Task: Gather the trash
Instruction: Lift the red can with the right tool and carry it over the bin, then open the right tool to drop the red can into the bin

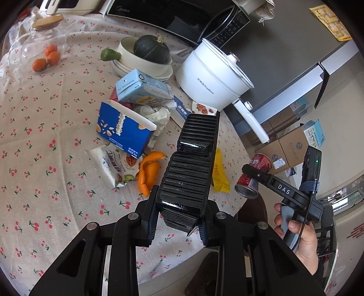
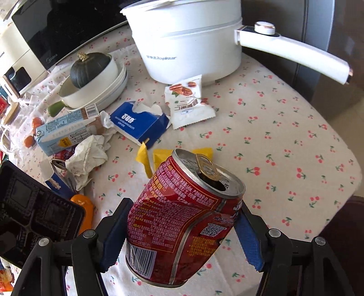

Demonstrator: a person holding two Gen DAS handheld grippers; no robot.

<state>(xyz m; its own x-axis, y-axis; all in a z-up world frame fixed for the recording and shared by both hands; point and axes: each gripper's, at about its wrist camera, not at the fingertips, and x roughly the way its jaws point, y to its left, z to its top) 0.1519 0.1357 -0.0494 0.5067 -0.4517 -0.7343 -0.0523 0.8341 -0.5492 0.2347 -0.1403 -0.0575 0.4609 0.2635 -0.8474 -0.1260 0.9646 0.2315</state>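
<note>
In the left wrist view my left gripper point(image 1: 177, 227) is shut on a black ribbed plastic tray point(image 1: 188, 164), which it holds tilted above the cherry-print tablecloth point(image 1: 45, 159). My right gripper point(image 2: 184, 218) is shut on a dented red drink can point(image 2: 182, 218), lifted off the table, with the blue pads against its sides; the can point(image 1: 250, 177) also shows in the left wrist view. Trash lies on the cloth: a blue cracker box point(image 1: 122, 129), a light-blue carton point(image 1: 141, 87), crumpled paper point(image 1: 157, 113), orange peel point(image 1: 147, 173), a yellow wrapper point(image 1: 219, 175) and a nut packet point(image 2: 188, 102).
A white electric pot point(image 2: 188, 43) with a long handle stands at the back. A bowl with a dark squash point(image 1: 147, 52) sits beside it, with a microwave point(image 1: 173, 16) behind. The table's rounded edge point(image 2: 341, 182) runs along the right. Cardboard boxes point(image 1: 291, 145) stand on the floor.
</note>
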